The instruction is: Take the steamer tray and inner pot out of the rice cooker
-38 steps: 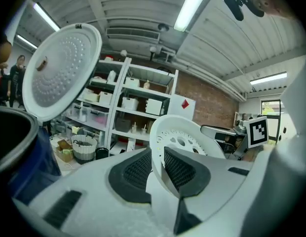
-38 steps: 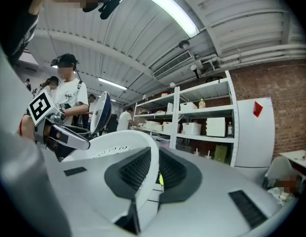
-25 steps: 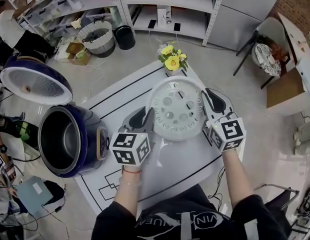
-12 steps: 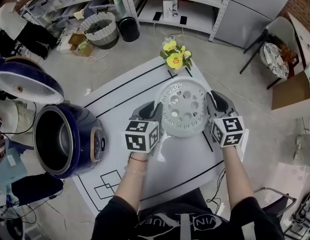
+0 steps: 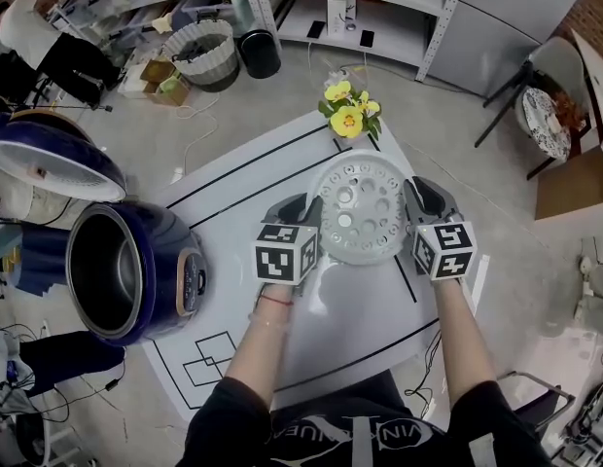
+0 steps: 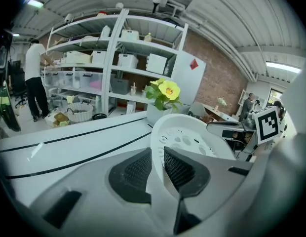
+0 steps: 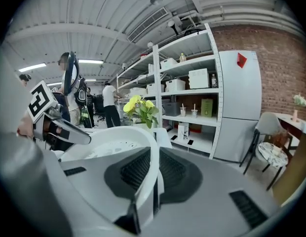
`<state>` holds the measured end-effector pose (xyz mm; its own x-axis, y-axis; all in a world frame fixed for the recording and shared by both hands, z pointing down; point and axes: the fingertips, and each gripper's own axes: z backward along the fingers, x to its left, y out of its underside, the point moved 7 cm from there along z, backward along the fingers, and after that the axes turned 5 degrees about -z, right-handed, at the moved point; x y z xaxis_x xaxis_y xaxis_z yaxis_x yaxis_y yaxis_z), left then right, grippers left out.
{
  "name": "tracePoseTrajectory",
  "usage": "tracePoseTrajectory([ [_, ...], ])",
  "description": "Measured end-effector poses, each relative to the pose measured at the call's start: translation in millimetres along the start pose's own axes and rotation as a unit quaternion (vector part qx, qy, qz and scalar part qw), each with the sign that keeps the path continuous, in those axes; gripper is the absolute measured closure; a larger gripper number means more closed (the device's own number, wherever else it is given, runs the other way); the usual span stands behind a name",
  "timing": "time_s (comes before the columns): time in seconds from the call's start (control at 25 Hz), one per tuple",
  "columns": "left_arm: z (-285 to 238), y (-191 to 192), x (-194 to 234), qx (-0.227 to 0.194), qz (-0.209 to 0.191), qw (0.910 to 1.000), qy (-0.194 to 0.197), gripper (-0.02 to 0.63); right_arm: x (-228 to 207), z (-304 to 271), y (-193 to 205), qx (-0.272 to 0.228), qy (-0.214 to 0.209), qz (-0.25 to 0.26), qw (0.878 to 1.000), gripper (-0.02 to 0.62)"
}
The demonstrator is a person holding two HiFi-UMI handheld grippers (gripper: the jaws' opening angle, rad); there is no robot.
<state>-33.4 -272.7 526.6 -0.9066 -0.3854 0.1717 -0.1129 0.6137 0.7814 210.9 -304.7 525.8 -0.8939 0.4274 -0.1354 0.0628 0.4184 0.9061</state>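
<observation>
The dark blue rice cooker (image 5: 170, 285) stands open beside the left edge of the white surface (image 5: 233, 188), with the inner pot (image 5: 105, 272) inside it. The left gripper (image 5: 307, 212) has its jaws clamped on the left rim of the white steamer tray (image 5: 358, 210), over the middle of the surface. The right gripper (image 5: 416, 200) grips the tray's right rim the same way. Yellow flowers (image 5: 346, 115) stand just beyond the tray.

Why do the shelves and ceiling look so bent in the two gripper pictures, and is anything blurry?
Left gripper view: a wide-angle lens bows the shelves and darkens the corners; the steamer tray rim close between the jaws looks soft. Right gripper view: same bowing, the white cabinet is sharp. Head view: even light, crisp, little bending.
</observation>
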Motion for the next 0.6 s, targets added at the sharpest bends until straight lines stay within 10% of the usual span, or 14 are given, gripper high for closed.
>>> tracePoseTrajectory([
  [0.6, -5.3, 6.3, 4.8, 0.007, -0.003, 1.0000, -0.006, 0.531, 2.1, -9.4, 6.4, 0.010, 0.000, 0.009, 1.000, 0.541],
])
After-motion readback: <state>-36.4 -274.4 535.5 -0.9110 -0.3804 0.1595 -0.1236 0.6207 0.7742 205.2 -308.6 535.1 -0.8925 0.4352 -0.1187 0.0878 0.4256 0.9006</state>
